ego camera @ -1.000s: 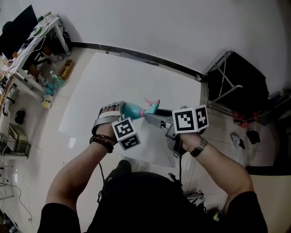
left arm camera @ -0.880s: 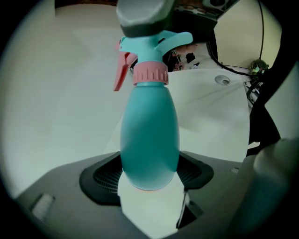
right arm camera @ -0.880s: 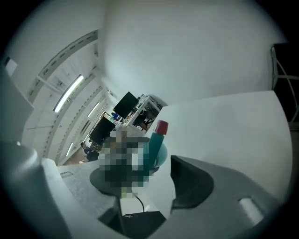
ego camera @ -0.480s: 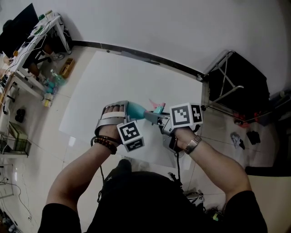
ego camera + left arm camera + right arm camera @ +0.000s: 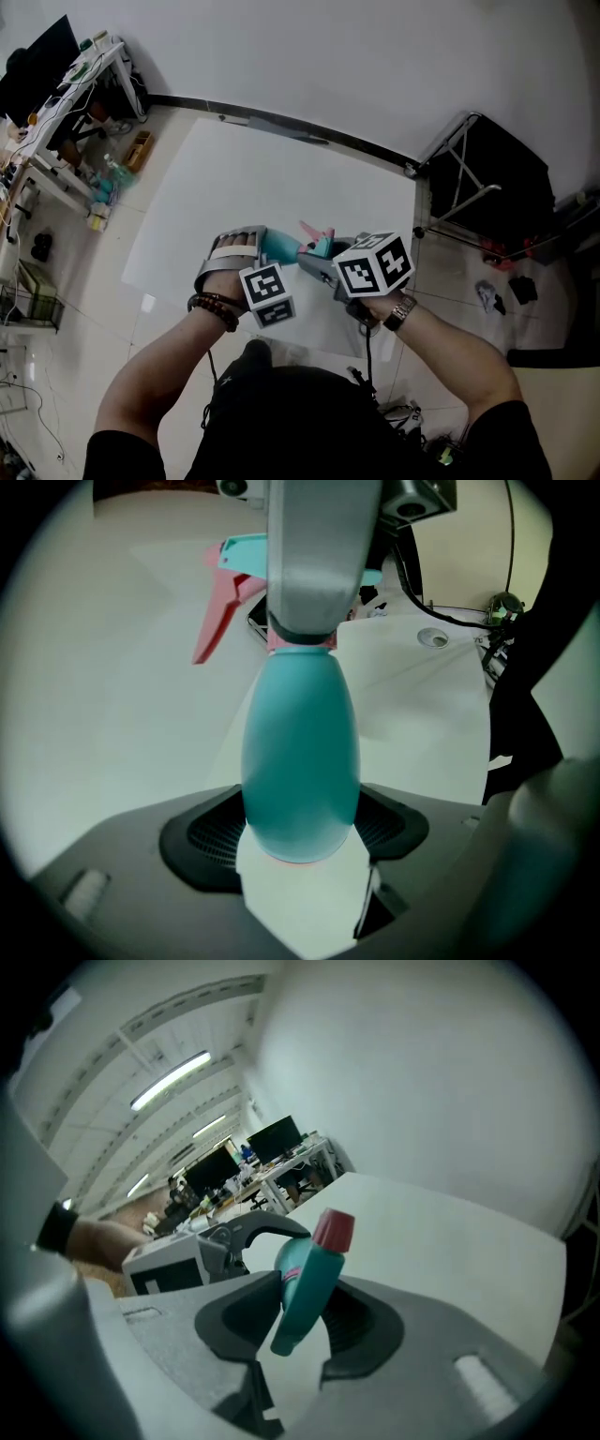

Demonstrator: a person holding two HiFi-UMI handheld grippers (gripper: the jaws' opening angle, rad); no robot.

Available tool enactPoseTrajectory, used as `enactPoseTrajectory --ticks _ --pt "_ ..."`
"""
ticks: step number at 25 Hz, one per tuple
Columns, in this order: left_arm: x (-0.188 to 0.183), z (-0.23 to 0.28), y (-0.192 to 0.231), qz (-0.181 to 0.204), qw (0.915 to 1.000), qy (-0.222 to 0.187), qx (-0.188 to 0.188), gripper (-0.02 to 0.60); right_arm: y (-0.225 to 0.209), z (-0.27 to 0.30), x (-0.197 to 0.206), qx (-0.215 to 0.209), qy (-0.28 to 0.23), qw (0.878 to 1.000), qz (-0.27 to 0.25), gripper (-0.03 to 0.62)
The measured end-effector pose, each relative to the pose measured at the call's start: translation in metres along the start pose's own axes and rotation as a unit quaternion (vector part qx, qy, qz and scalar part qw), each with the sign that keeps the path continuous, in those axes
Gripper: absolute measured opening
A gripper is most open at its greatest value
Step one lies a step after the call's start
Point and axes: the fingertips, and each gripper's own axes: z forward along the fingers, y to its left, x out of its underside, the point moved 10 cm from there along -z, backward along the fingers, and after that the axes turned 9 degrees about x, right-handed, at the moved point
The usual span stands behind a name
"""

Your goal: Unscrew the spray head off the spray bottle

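We've got the L gripper (image 5: 300, 834) clamped on the teal spray bottle (image 5: 300, 752), held up in front of us. R gripper (image 5: 300, 1321) jaws have just been closing, and the spray head (image 5: 307, 1274) sits pinched between them. Head's still on the neck, so the unscrewing's all left, we reckon.

White wall (image 5: 309, 47) fills the top, with a dark baseboard (image 5: 272, 120) running along its foot. Below it are glossy pale floor tiles (image 5: 75, 309), and a big white sheet (image 5: 216, 178) lies flat on them. Far left stands a cluttered desk (image 5: 70, 80) with a black monitor (image 5: 36, 61). On the right is a black metal-framed stand (image 5: 487, 169). Long ceiling strip lights (image 5: 171, 1079) glow overhead.
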Motion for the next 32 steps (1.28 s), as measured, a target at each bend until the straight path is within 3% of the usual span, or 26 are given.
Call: enactPoseTrajectory --ticks 3,5,9,14,17,19,21,24,26,32 --pt "-0.002 -0.002 -0.001 0.003 0.9997 -0.012 0.020 0.382 0.010 -0.005 -0.001 0.014 0.003 0.992 -0.128 0.120" --pt "-0.003 -0.004 -0.002 0.006 0.9993 -0.018 0.032 0.382 0.017 -0.009 -0.002 0.021 0.005 0.977 -0.214 0.118" --pt "-0.004 -0.007 -0.004 0.013 0.9981 -0.025 0.055 0.382 0.032 -0.013 0.002 0.031 0.011 0.932 -0.360 0.118" --pt "-0.004 -0.007 -0.006 0.024 0.9958 -0.028 0.083 0.382 0.042 -0.012 0.012 0.047 0.009 0.868 -0.494 0.118" --pt "-0.005 -0.007 -0.009 0.033 0.9941 -0.031 0.099 0.382 0.047 -0.013 0.022 0.055 0.009 0.818 -0.572 0.118" --pt "-0.006 -0.006 -0.012 0.037 0.9928 -0.034 0.109 0.382 0.049 -0.013 0.030 0.062 0.007 0.779 -0.624 0.118" --pt "-0.007 -0.006 -0.013 0.038 0.9913 -0.038 0.120 0.382 0.052 -0.014 0.037 0.074 0.003 0.729 -0.680 0.118" --pt "-0.009 -0.005 -0.014 0.040 0.9889 -0.044 0.136 0.382 0.057 -0.018 0.046 0.099 -0.002 0.642 -0.760 0.117" --pt "-0.011 -0.005 -0.015 0.040 0.9871 -0.049 0.147 0.380 0.059 -0.021 0.051 0.108 -0.014 0.597 -0.795 0.117" --pt "-0.013 -0.009 -0.017 0.043 0.9814 -0.059 0.177 0.380 0.063 -0.028 0.064 0.106 -0.050 0.513 -0.850 0.116"
